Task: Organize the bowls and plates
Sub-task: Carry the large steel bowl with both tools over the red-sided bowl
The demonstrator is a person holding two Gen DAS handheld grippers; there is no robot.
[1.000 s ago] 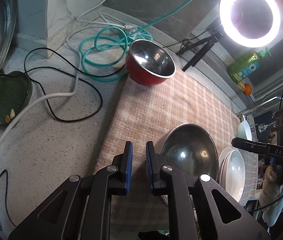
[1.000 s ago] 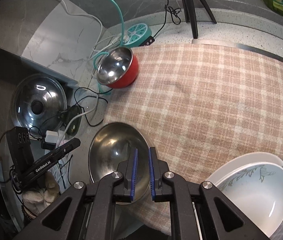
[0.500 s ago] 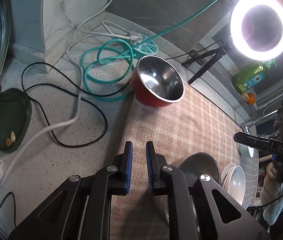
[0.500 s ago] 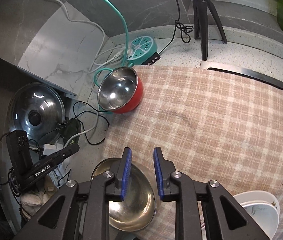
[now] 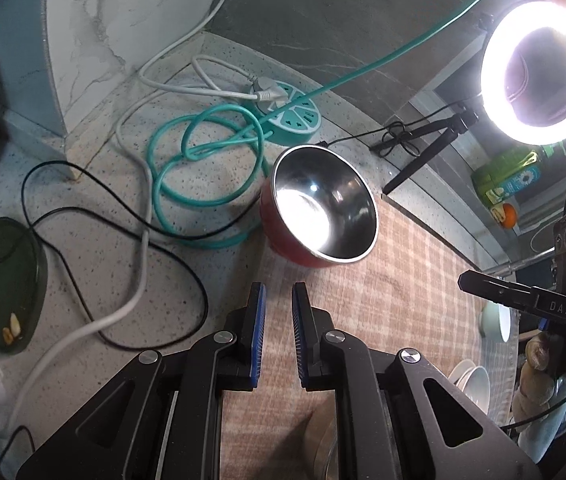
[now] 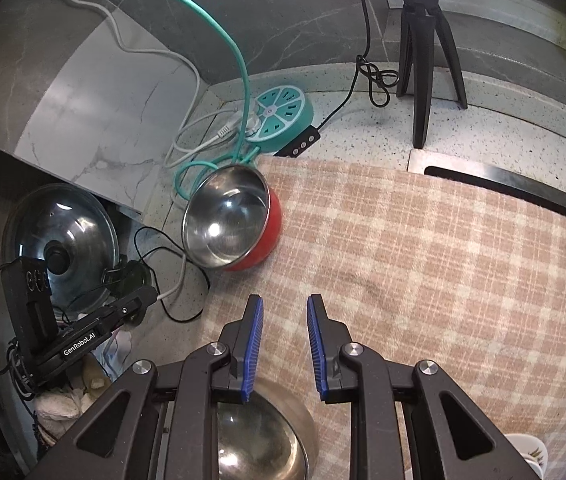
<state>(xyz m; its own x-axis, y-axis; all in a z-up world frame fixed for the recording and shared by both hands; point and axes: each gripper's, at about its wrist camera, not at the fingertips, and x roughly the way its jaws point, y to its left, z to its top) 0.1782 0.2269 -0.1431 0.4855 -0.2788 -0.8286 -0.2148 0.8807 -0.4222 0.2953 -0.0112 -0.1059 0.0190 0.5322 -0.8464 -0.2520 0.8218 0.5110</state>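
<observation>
left gripper clenched, empty | right gripper released, empty | red steel-lined bowl tilted at the checked beige cloth edge

We are seeing a checked cloth lying on the speckled counter, a teal round power strip with its teal cable coiling beside it, a lit ring light, a black tripod, and a pot lid.

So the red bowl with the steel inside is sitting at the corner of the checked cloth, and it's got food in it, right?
Not quite. The red bowl does sit at the corner of the checked cloth, but it is empty: the right wrist view shows only bare, shiny steel inside.
</observation>
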